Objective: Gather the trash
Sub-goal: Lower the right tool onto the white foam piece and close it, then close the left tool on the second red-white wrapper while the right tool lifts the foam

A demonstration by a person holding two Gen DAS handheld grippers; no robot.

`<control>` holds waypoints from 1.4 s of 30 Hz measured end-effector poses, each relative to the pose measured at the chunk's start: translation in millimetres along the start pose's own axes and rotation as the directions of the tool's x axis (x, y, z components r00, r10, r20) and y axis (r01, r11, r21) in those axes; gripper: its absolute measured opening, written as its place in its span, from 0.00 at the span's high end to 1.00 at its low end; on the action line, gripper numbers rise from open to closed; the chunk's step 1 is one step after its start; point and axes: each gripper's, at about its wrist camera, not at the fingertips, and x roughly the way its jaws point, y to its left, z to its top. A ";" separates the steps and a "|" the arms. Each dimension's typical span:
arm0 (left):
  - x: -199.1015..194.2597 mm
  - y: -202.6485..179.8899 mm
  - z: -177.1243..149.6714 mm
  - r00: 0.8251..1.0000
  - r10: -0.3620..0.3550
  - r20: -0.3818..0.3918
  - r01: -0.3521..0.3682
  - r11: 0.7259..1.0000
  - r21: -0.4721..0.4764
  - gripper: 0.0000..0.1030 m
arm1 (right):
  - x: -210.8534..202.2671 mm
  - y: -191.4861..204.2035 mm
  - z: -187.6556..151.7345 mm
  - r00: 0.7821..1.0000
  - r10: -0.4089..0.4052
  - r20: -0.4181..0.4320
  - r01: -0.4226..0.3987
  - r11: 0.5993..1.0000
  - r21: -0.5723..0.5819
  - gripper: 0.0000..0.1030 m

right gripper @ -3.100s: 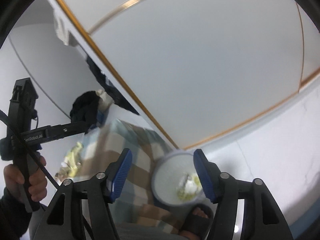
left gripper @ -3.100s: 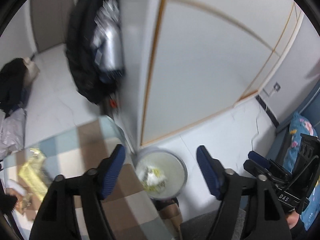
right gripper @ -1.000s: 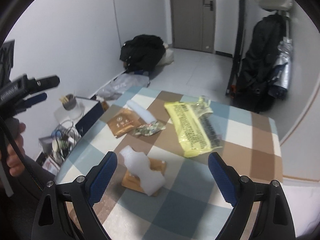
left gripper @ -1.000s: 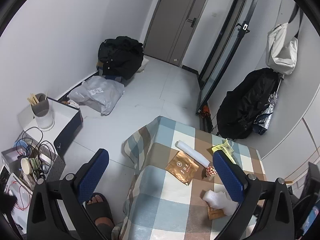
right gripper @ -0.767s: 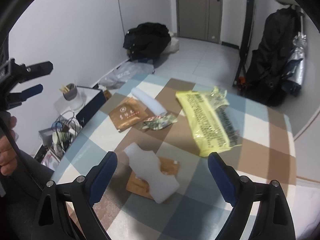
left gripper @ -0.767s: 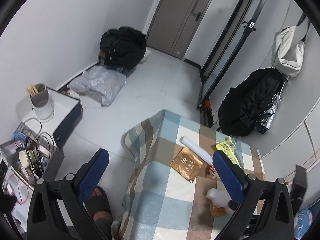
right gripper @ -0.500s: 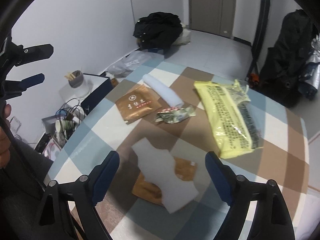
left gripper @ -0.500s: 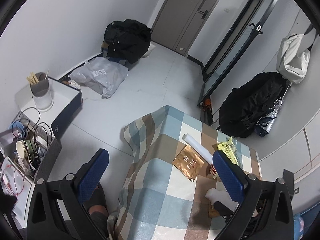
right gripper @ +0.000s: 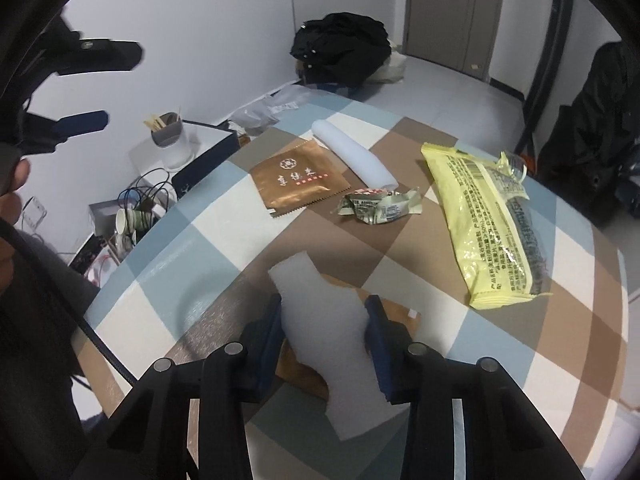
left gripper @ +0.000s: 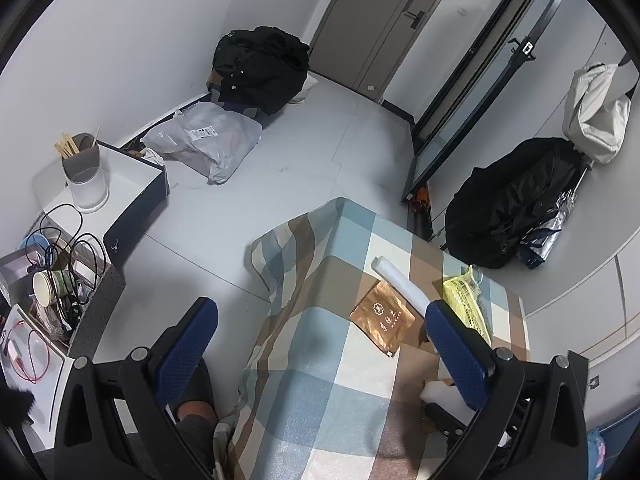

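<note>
The white foam scrap (right gripper: 320, 308), a flat piece with notched edges, lies at the near end of the checked-cloth worktop (right gripper: 540, 360), partly on top of a brown cardboard piece (right gripper: 396, 316). The right tool (right gripper: 325, 322) has come down around it: its two blue-padded fingers flank the foam's narrow waist and the jaws are closing, the pads touching both edges as far as the view shows, though how firmly they press is hard to judge.

Farther along the worktop lie the other bits of trash. A crumpled green-and-silver wrapper (right gripper: 378, 205) sits just beyond the foam, beside a flat bronze foil sachet (right gripper: 298, 180) with printed characters. A white foam roll (right gripper: 352, 154) lies behind both, its end touching the wrapper. To the right is a long yellow plastic snack bag (right gripper: 488, 220) with dark contents at one side.

The left tool (left gripper: 320, 348) is held above the worktop's left edge, its blue fingers spread wide with nothing between them.

On the floor beyond are a grey plastic parcel bag (left gripper: 204, 138), a black heap of clothing (left gripper: 260, 66) near the wall, and a white box carrying a grey cup of sticks (left gripper: 82, 176).
</note>
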 end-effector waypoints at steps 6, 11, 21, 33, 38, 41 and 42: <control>5.3 -7.3 -2.6 1.000 0.023 -0.014 -0.023 0.999 0.025 0.01 | -14.4 -2.2 -7.0 0.999 0.016 0.031 -0.016 1.000 0.009 0.63; 8.8 -14.9 -5.0 0.999 0.041 -0.019 -0.040 0.998 0.057 0.01 | -25.7 -13.4 -11.9 0.998 0.022 0.054 -0.024 0.998 0.052 0.63; 26.3 -60.5 -18.1 0.997 0.052 -0.060 -0.035 0.966 0.258 0.01 | -62.7 -45.5 -43.8 0.994 0.019 0.111 -0.038 0.984 0.173 0.63; 76.3 -123.5 -32.7 0.976 0.089 -0.198 0.031 0.846 0.532 0.05 | -95.8 -69.2 -81.3 0.989 -0.005 0.146 -0.036 0.959 0.281 0.63; 86.3 -127.3 -32.8 0.969 0.115 -0.220 0.022 0.844 0.535 0.06 | -99.3 -80.0 -90.9 0.984 0.027 0.176 -0.087 0.934 0.347 0.63; 90.4 -131.8 -35.9 0.966 0.130 -0.226 0.020 0.828 0.560 0.07 | -100.2 -83.7 -93.5 0.984 0.027 0.179 -0.091 0.929 0.359 0.63; 91.8 -132.5 -36.7 0.965 0.137 -0.223 0.015 0.822 0.569 0.09 | -101.2 -85.0 -94.2 0.983 0.029 0.183 -0.095 0.927 0.363 0.63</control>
